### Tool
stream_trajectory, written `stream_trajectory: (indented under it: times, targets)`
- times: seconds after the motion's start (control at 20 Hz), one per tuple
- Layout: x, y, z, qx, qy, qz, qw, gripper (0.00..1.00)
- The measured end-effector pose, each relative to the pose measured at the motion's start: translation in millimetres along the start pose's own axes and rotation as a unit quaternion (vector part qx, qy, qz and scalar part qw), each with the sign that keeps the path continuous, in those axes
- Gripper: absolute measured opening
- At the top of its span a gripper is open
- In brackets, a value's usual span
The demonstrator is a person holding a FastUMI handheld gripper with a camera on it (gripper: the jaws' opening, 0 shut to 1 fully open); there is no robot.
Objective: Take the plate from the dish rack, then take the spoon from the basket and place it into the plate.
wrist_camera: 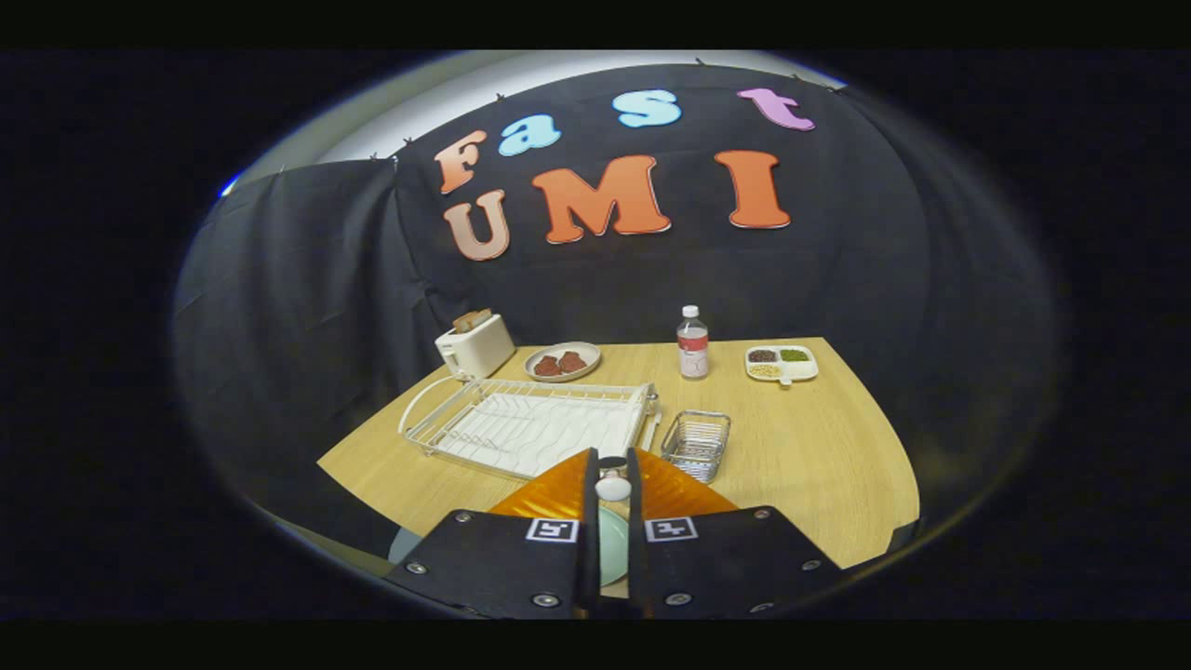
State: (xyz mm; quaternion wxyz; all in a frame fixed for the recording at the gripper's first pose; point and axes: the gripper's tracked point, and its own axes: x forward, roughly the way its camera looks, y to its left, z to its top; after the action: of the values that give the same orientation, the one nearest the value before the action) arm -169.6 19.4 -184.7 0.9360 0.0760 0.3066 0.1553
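Observation:
My gripper (611, 458) is shut on a small white spoon (612, 486), whose rounded end shows in the narrow gap between the two fingers. Below the fingers lies a pale green plate (613, 547) on the near part of the wooden table (819, 465); most of it is hidden by the gripper. Beyond the fingers to the left stands the white wire dish rack (530, 426), holding nothing. Just ahead to the right is the small metal wire basket (696, 445), with nothing in it.
At the back of the table stand a white toaster (475, 344), a plate with dark red pieces (562, 362), a water bottle (691, 342) and a white compartment tray (782, 363). Black cloth walls close the booth behind and at the left.

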Motion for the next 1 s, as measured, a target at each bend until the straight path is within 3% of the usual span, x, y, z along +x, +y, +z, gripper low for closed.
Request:
stream_trajectory:
  times: [0.8,1.0]
  targets:
    - [45,60,-111,-0.018,0.127,0.074,0.989,0.12]
    - [57,62,-115,-0.021,0.120,0.073,0.990,0.12]
